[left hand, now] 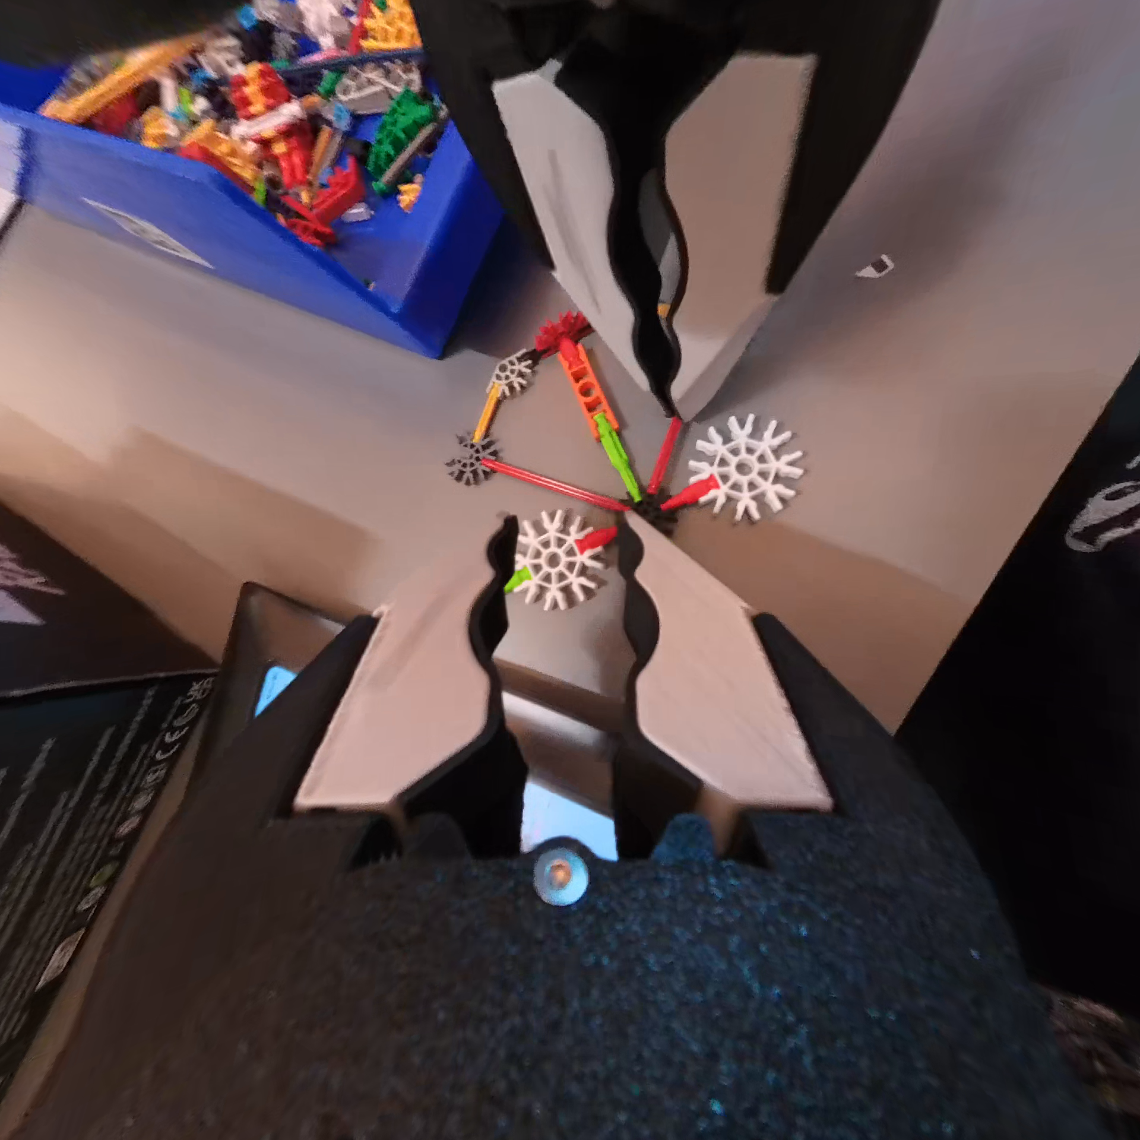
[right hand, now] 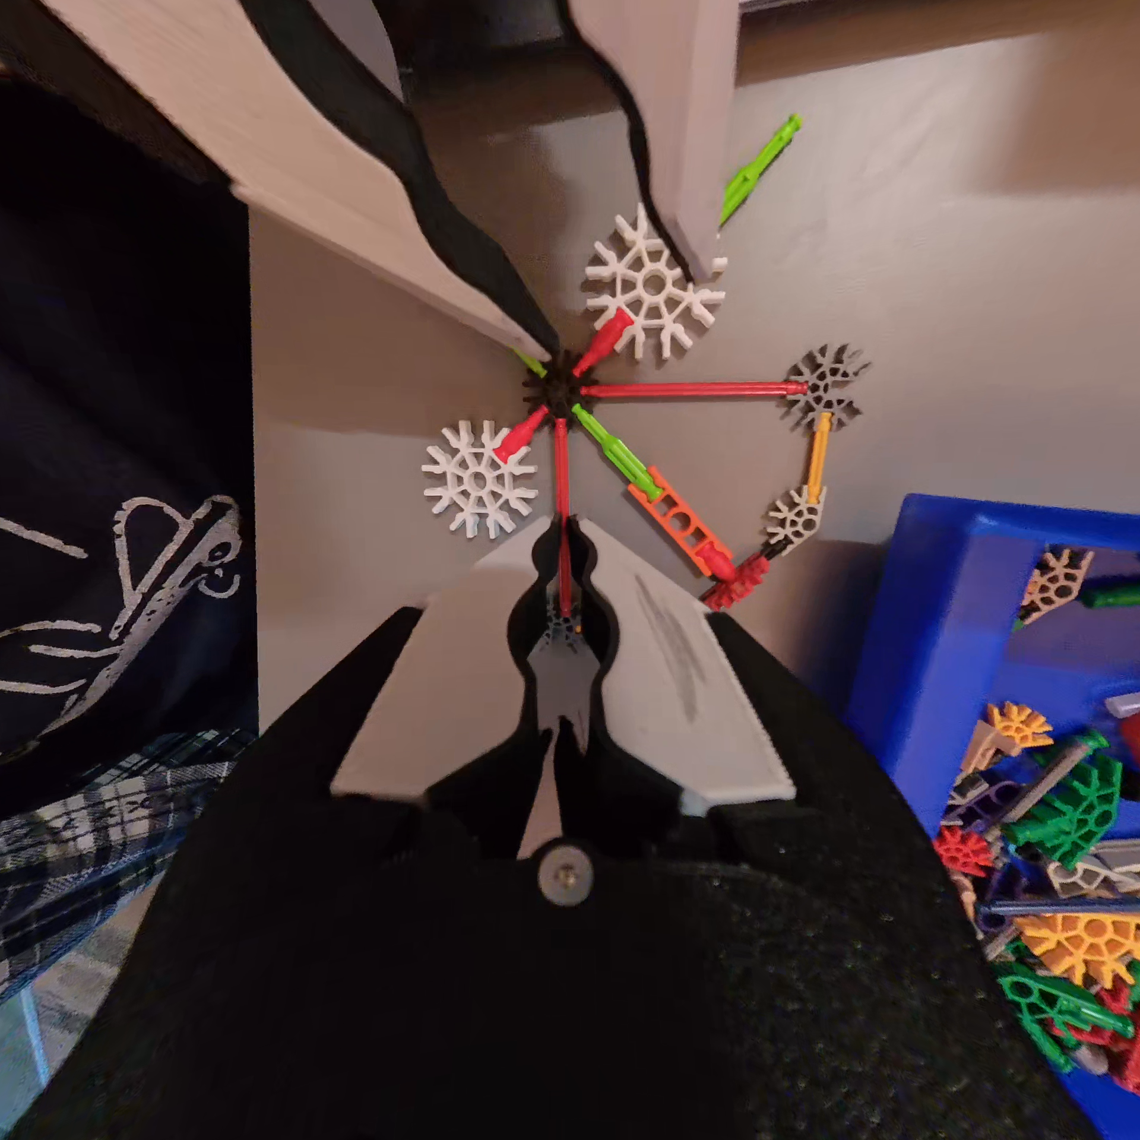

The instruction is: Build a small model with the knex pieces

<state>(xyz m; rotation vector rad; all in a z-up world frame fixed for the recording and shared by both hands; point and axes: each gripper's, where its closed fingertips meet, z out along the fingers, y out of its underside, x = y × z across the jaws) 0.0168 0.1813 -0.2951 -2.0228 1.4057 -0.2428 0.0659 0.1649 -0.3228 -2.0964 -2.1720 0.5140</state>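
My right gripper [right hand: 564,530] pinches a red rod [right hand: 562,469] of the flat rod-and-connector model [right hand: 678,432], my left gripper [left hand: 564,530] gapes over a white snowflake connector [left hand: 555,558], a blue parts bin [left hand: 259,247] beside.

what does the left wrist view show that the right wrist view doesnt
Only the left wrist view shows the dark printed box at lower left and the small torn scrap on the table.

Only the right wrist view shows the loose green rod beyond the far tool, the small grey connector between the right tool's fingers, and dark printed fabric at left.

Both show the black hub with its red and green rods, two white snowflake connectors, the orange piece, and the blue bin of parts. The right tool is shut on a red rod; the left tool is open.
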